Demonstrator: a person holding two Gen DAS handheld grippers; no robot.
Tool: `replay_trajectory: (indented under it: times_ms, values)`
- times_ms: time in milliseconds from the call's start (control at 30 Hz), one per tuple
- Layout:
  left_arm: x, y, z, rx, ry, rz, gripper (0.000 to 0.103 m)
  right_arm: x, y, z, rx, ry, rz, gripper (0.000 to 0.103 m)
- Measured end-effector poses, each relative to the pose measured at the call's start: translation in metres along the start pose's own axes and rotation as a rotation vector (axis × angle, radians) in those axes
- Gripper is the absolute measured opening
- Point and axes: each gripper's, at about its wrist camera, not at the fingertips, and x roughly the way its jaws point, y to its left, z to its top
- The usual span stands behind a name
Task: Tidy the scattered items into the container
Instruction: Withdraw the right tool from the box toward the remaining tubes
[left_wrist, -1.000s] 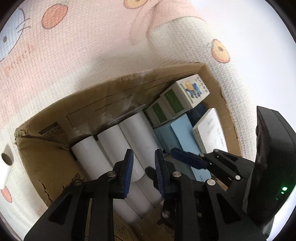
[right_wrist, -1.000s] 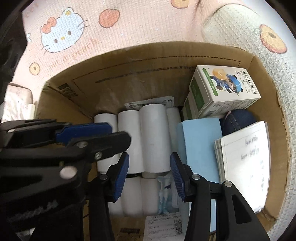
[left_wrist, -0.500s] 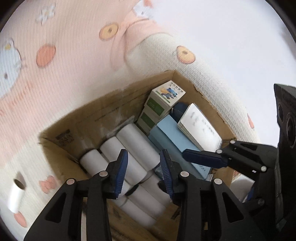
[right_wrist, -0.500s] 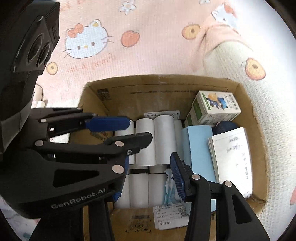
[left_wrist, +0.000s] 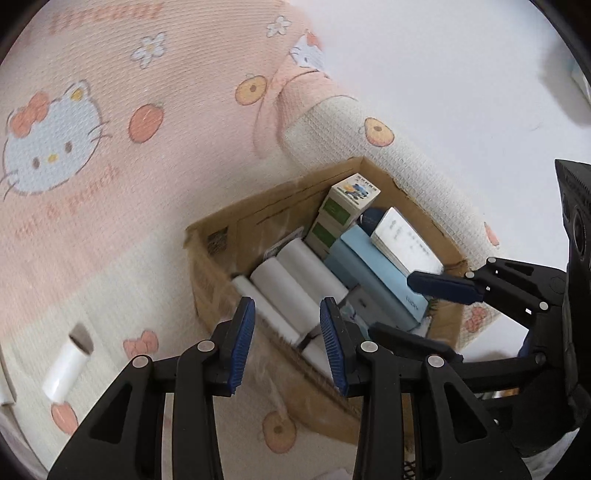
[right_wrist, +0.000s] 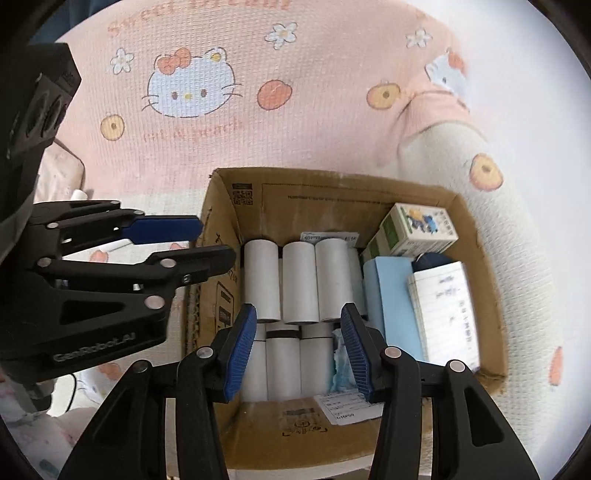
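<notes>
- Blanket (right_wrist: 314, 122): pink and cream, cat-face print; spread under everything, with a fold bunched against the right side of the box.
- Box (right_wrist: 332, 188): brown cardboard, open top, resting on the blanket. Packed across its whole floor.
- Left gripper (left_wrist: 288, 343): over the near-left edge of the box, jaws apart, nothing between the pads. Seen from the right wrist view at the left edge, outside the left wall of the box (right_wrist: 207, 258).
- Right gripper (right_wrist: 299, 347): above the near end of the box, jaws spread wide, empty.
- Rolls (right_wrist: 299, 280): white, lying side by side in two rows, filling the left half of the box.
- Notepad (right_wrist: 443, 310): white, handwritten, against the right wall, partly on top of the blue box.
- Blue box (right_wrist: 391, 306): light blue, flat, between the rolls and the notepad.
- Carton (right_wrist: 421, 229): green and white, in the far-right corner of the box.
- Loose roll (left_wrist: 66, 369): white, on the blanket, well to the left of the box.
</notes>
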Motion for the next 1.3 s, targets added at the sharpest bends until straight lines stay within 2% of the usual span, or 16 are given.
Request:
replay_trajectory:
  times_ms: [200, 300, 467, 533, 667, 800, 900, 1033, 1067, 1100, 1300]
  values:
    - [-0.028, 0.021, -0.024, -0.034, -0.035, 0.051, 0.041, -0.014, 0.03, -0.003, -0.063, -0.038, -0.027, 0.051]
    - [-0.041, 0.044, -0.043, -0.12, -0.034, 0.065, 0.041, -0.018, 0.045, -0.006, -0.093, -0.054, -0.036, 0.051]
    - [-0.059, 0.096, -0.075, -0.305, -0.034, 0.133, 0.04, -0.027, 0.069, -0.006, -0.149, -0.099, -0.113, 0.052]
    - [-0.065, 0.109, -0.084, -0.345, -0.034, 0.171, 0.041, -0.032, 0.081, -0.006, -0.184, -0.121, -0.12, 0.053]
    - [-0.073, 0.129, -0.102, -0.386, -0.028, 0.21, 0.041, -0.034, 0.101, -0.008, -0.234, -0.127, -0.044, 0.057]
    - [-0.074, 0.154, -0.12, -0.448, -0.003, 0.233, 0.041, -0.023, 0.119, -0.009, -0.266, -0.124, -0.026, 0.058]
    - [-0.077, 0.173, -0.13, -0.491, -0.02, 0.22, 0.041, -0.007, 0.133, -0.008, -0.268, -0.129, 0.021, 0.058]
    - [-0.083, 0.199, -0.142, -0.544, -0.035, 0.265, 0.042, 0.022, 0.151, -0.003, -0.265, -0.14, 0.103, 0.058]
    - [-0.084, 0.205, -0.145, -0.558, -0.035, 0.275, 0.046, 0.029, 0.156, -0.002, -0.263, -0.142, 0.114, 0.058]
    - [-0.084, 0.211, -0.148, -0.571, -0.035, 0.283, 0.049, 0.036, 0.161, -0.001, -0.263, -0.152, 0.132, 0.058]
    - [-0.078, 0.239, -0.163, -0.628, -0.036, 0.326, 0.05, 0.07, 0.18, 0.003, -0.228, -0.237, 0.26, 0.058]
